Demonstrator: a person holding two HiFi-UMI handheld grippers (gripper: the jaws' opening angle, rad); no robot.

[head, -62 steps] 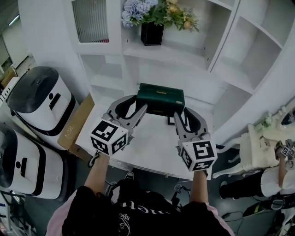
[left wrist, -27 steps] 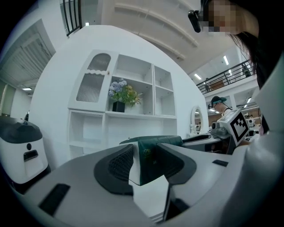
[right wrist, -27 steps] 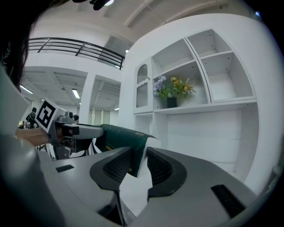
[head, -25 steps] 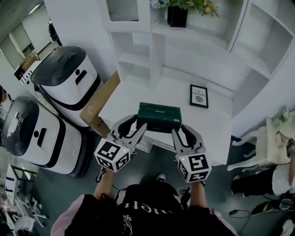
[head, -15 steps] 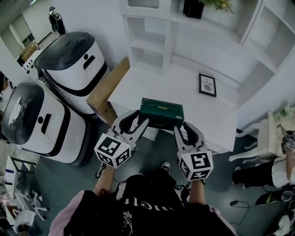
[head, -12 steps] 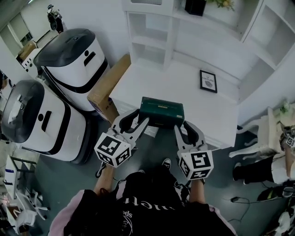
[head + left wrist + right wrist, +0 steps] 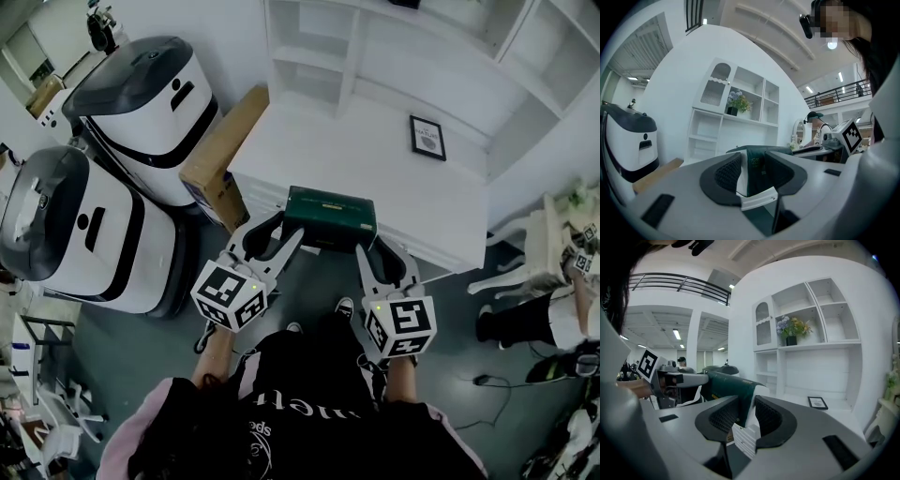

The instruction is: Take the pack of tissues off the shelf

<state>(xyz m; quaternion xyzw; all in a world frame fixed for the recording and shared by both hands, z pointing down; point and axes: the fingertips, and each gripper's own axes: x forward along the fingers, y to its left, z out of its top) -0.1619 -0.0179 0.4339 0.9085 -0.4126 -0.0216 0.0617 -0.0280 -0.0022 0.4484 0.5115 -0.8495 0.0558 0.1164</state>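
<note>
Head view: we hold the green pack of tissues (image 7: 330,216) at frame centre, across the white table's (image 7: 375,155) lower edge, with the left gripper (image 7: 286,232) and right gripper (image 7: 373,248) at its ends. Left gripper view: our fingers (image 7: 727,171) clamp one end of the pack, mid-frame. Right gripper view: our fingers (image 7: 769,417) clamp the other end.

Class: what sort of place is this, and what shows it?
Probably a mock home corner inside a large hall: a white shelf unit, a framed picture, and a balcony railing overhead.

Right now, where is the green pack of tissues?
In the head view the pack of tissues is at the centre, gripped at its ends by the left gripper and the right gripper, over the front edge of the white ledge.
</note>
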